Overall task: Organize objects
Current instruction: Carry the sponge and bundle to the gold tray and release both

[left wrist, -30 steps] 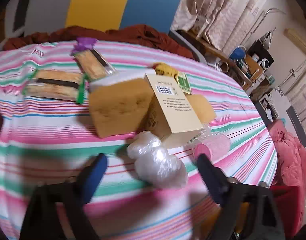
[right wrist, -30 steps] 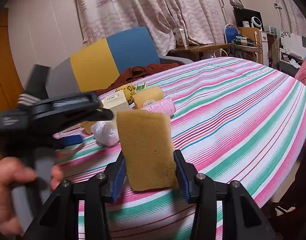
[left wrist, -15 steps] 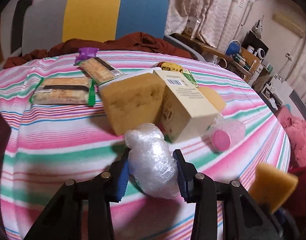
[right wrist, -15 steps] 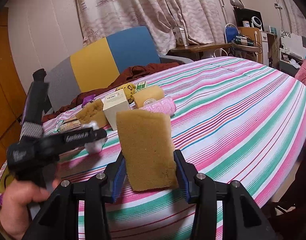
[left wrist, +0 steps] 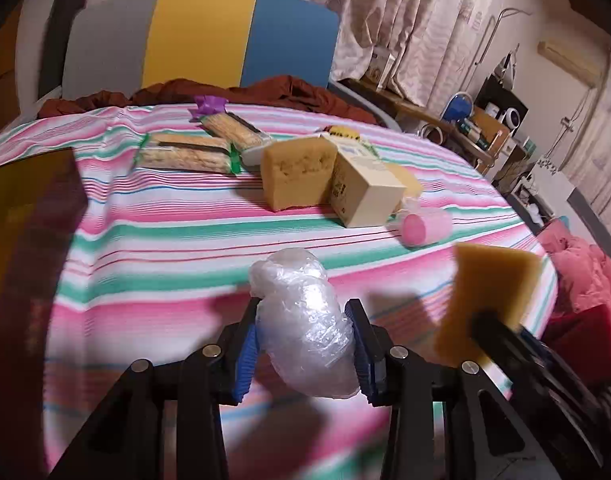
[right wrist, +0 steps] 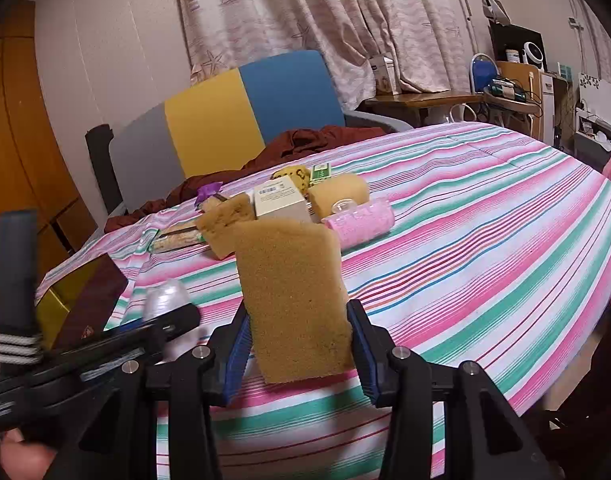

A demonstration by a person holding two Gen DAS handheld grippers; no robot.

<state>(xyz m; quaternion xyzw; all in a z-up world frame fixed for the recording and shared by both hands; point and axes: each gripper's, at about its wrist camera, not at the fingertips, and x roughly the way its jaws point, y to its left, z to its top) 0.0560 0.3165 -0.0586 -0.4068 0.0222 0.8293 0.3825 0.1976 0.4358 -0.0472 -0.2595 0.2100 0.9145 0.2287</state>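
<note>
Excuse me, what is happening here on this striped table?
A person is tidying objects with a tool in each hand. The left tool is shut on a clear plastic bundle, held above the striped table. The right tool grips a tan sponge upright. A second sponge, a cream box, a pink roll and cracker packs lie beyond.

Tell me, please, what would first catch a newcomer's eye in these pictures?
Most striking is the tan sponge, standing upright in the right gripper, and the crumpled clear plastic bag clamped in the left gripper. Behind them, a cluster of snacks and boxes sits on the striped tablecloth.
</note>
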